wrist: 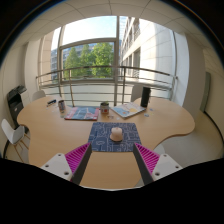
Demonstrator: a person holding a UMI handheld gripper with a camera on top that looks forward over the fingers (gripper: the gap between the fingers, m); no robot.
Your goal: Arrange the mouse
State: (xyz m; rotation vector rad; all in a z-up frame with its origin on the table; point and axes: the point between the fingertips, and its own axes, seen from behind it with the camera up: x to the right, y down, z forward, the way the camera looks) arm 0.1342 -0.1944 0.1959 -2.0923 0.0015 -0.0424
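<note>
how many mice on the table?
1. The mouse sits on the dark mousepad, just ahead of the open hand-held gripper, between its fingers' lines. Clutter farther back on the table could hide another.

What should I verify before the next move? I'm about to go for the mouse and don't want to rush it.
1. Hand-held gripper open: ok, the fingers stand wide apart with nothing between them.
2. Mouse in view: ok, it sits on the dark mouse pad, beyond the fingers.
3. Mouse lined up with the gap: ok, roughly centred ahead.
4. Path to the mouse clear: ok, only bare table and pad lie ahead.
5. Clutter near the mouse: ok, the cup and book sit further back.
6. Which way the mouse faces: cannot tell.
</note>
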